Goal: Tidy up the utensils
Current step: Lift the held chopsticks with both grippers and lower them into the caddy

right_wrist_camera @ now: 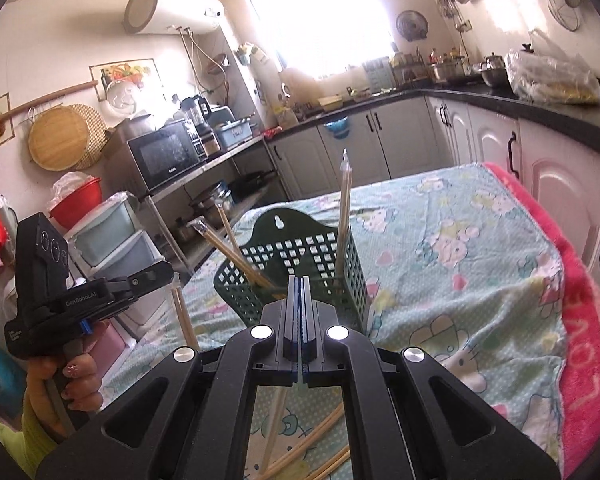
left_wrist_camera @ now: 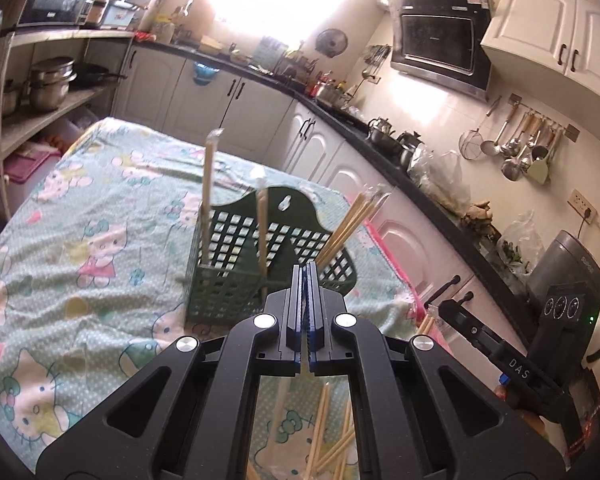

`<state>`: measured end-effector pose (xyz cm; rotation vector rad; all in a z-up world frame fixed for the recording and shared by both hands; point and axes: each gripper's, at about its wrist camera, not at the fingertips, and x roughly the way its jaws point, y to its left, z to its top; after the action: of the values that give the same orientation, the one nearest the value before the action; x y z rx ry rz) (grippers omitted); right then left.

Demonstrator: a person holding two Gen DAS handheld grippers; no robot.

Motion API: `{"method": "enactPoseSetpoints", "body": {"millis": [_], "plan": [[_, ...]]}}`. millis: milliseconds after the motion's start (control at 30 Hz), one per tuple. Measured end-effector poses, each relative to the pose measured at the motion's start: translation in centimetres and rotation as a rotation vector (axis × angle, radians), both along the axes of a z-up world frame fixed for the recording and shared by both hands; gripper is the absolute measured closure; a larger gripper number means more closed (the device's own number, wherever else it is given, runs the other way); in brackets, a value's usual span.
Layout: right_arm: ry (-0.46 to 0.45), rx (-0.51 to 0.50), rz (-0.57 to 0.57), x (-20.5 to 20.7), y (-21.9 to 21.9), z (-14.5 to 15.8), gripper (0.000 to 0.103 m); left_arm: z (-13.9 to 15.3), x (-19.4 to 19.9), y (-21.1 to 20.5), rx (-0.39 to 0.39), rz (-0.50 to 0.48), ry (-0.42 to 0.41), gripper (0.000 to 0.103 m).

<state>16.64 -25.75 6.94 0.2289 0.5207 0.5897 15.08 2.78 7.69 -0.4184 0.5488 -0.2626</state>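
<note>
The left hand-held gripper (left_wrist_camera: 309, 270) is pinched tight shut, and nothing is between its fingers. The right hand-held gripper (right_wrist_camera: 299, 282) is closed up too, and it looks empty. Both are up above the worktop (left_wrist_camera: 80, 208), which has a cartoon-cat cloth on it.

Just past the fingers stands the green basket (left_wrist_camera: 236, 280). Some wrapped chopsticks (left_wrist_camera: 209, 196) already stand up in it, some straight and some leaning. So part of the job looks done.

More loose chopsticks (left_wrist_camera: 320, 436) lie on the cloth below the grippers. Those are left to put in, I think.

The left view shows the right hand-held gripper off to the side, with a chopstick or two just next to it; I cannot tell if it has them. It also shows ladles (left_wrist_camera: 516, 148) hanging on the wall. The right view shows the hand (right_wrist_camera: 74, 380) around the left gripper's handle, and a pink towel (right_wrist_camera: 580, 340) along the worktop's edge.
</note>
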Motion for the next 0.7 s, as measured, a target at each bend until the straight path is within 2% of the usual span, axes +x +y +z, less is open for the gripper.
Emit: {"method": "enactPoseSetpoints", "body": {"millis": [700], "plan": [[-0.114,0.035,-0.045,-0.8,-1.7,3.6,0.102,5.8,-1.6,0.6,0.008,0.002,-0.15,0.103]]}}
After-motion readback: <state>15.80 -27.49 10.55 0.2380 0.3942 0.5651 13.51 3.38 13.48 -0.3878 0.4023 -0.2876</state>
